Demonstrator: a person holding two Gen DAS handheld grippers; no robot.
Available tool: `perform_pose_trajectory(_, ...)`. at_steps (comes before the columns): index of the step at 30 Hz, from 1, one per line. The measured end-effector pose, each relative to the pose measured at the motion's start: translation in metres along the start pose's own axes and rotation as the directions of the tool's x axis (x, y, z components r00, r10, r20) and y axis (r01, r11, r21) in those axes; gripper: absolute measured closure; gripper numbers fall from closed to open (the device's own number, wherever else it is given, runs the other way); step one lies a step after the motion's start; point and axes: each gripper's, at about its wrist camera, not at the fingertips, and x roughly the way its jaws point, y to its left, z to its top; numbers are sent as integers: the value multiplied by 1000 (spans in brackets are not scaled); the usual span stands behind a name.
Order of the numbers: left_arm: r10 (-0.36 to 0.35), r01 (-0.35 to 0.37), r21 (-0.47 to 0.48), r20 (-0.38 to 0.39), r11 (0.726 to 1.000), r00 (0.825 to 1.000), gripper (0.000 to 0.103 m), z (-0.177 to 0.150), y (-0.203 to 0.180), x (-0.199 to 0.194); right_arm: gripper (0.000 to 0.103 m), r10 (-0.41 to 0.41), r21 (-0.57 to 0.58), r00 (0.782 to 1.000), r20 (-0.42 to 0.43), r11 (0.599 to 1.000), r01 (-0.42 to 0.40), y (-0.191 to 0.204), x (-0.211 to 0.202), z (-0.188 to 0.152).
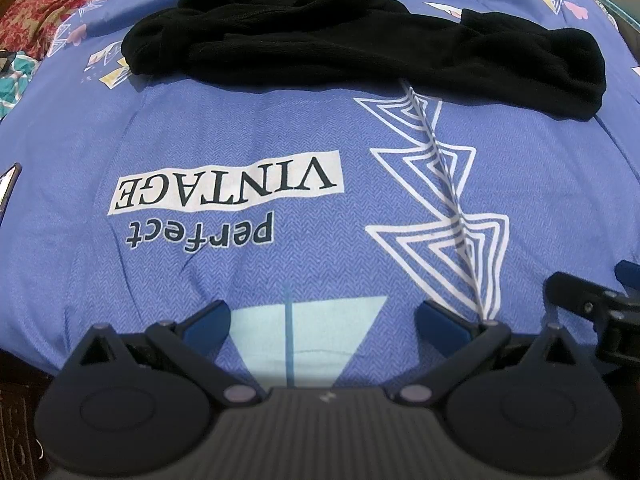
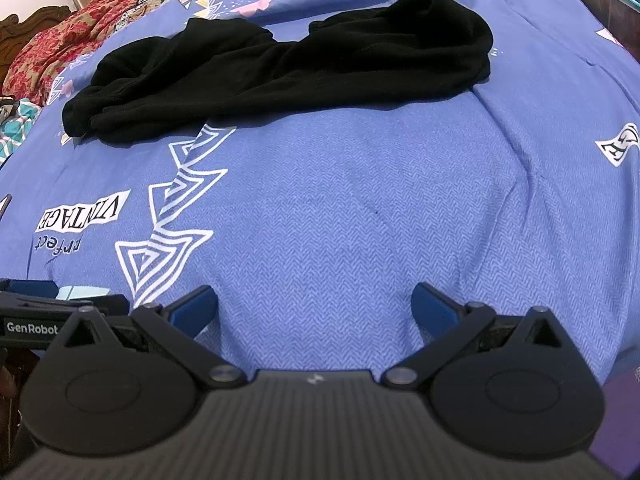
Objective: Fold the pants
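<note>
Black pants [image 1: 352, 36] lie crumpled in a long heap across the far part of the blue printed bedspread [image 1: 240, 128]. In the right wrist view the same pants [image 2: 288, 64] stretch from lower left to upper right. My left gripper [image 1: 322, 320] is open over the near part of the bed, well short of the pants, with nothing between its blue fingers. My right gripper [image 2: 315, 306] is open too, empty, and equally far from the pants. The right gripper's side [image 1: 600, 308] shows at the left wrist view's right edge.
A red floral cloth [image 2: 56, 40] and a teal patterned cloth [image 1: 16, 80] lie bunched at the bed's left side. A carved wooden headboard [image 2: 24, 20] stands at the far left. The bedspread [image 2: 360, 200] between grippers and pants bears a "perfect VINTAGE" print [image 1: 224, 188].
</note>
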Motion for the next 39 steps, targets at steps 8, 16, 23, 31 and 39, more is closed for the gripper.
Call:
perform_pose_trajectory(8, 3, -3, 4, 2, 1000, 1000, 0, 1, 2, 1, 0, 4, -4, 1000, -3, 1000, -4, 0, 0, 0)
perform_pose_trajectory(16, 13, -13, 7, 2, 1000, 1000, 0, 2, -1, -8, 0, 16, 7, 1000, 1, 1000, -16, 1, -8, 4)
perform_pose_trajectory(23, 21, -21, 15, 49, 1000, 999, 0, 3, -1, -23, 0, 24, 4, 996, 82, 1000, -25, 8, -27, 12)
perform_pose_trajectory(31, 23, -23, 12, 73, 1000, 997, 0, 5, 2, -29, 0, 23, -17, 994, 106, 1000, -21, 12, -28, 15)
perform_pose_trajectory(39, 28, -29, 16, 78, 999, 997, 0, -2, -5, -35, 0, 23, -14, 994, 111, 1000, -22, 12, -29, 13)
